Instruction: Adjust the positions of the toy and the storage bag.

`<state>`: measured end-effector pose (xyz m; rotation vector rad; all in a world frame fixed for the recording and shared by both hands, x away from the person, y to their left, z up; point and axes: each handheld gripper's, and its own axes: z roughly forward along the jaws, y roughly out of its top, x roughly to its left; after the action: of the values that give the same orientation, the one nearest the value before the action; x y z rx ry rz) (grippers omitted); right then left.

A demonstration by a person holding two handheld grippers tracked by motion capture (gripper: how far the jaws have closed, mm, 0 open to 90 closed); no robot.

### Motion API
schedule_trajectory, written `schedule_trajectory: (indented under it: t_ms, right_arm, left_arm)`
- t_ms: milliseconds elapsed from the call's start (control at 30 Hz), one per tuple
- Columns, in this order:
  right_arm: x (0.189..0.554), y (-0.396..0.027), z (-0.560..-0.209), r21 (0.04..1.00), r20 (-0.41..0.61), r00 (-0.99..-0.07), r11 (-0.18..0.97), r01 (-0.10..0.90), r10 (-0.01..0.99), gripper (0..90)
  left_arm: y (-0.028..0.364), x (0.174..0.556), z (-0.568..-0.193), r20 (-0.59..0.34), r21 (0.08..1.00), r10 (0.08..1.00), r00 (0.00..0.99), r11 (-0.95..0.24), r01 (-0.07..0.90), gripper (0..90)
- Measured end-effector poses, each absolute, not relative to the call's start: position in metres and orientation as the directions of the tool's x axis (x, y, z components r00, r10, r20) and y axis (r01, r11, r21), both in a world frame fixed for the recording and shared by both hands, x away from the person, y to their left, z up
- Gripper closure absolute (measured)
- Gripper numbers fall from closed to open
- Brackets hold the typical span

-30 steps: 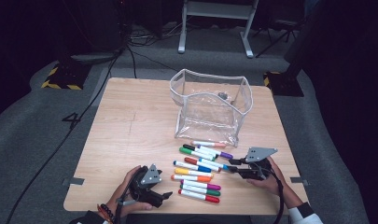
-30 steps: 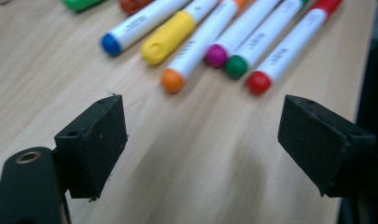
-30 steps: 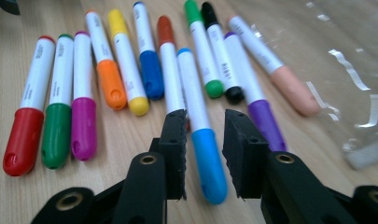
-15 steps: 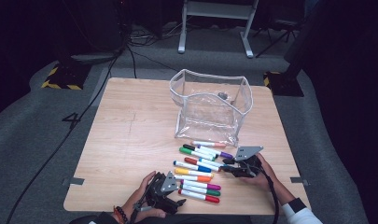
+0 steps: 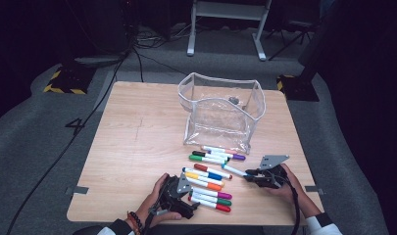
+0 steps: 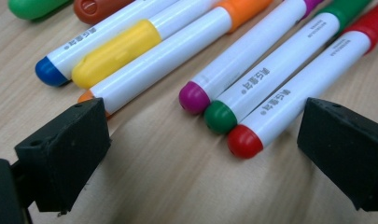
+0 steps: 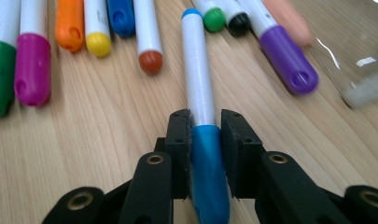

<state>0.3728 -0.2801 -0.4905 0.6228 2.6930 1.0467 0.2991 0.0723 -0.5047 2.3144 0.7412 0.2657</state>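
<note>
Small print on the markers [image 6: 270, 70] is unreadable. Your right gripper [image 7: 205, 135] has just closed onto the blue marker [image 7: 200, 93]; your left gripper [image 6: 200, 144] has just opened wide, holding nothing.

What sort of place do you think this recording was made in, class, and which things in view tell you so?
Probably a lab or studio set up for recording, not a classroom: a lone wooden table on grey carpet, black-and-yellow hazard tape on the floor, cables trailing across it, and a metal stand in the dark behind.
</note>
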Motion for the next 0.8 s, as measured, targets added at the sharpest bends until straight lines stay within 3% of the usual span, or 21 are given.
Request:
schedule_trajectory:
  t_ms: [267, 367, 500, 600, 800]
  right_arm:
    - [0.366, -0.314, -0.492, 0.689, -0.009, -0.863, 0.629, 0.361, 0.506, 72.6]
    - [0.366, -0.317, -0.492, 0.693, -0.022, -0.856, 0.625, 0.36, 0.517, 58.4]
    - [0.371, -0.313, -0.494, 0.704, -0.016, -0.864, 0.619, 0.348, 0.503, 61.6]
    - [0.373, -0.313, -0.495, 0.714, -0.009, -0.866, 0.609, 0.344, 0.5, 73.0]
    - [0.371, -0.318, -0.494, 0.71, -0.016, -0.856, 0.609, 0.354, 0.516, 74.1]
  left_arm:
    - [0.073, 0.311, -0.505, -0.013, 0.665, 0.589, 0.808, -0.598, 0.447, 2.5]
    - [0.074, 0.318, -0.505, -0.013, 0.662, 0.589, 0.808, -0.601, 0.448, 1.6]
    - [0.076, 0.33, -0.505, -0.015, 0.66, 0.586, 0.81, -0.603, 0.448, 0.5]
    - [0.076, 0.336, -0.505, -0.017, 0.661, 0.583, 0.812, -0.603, 0.447, 0.4]
    - [0.076, 0.343, -0.505, -0.016, 0.661, 0.564, 0.826, -0.613, 0.432, 0.2]
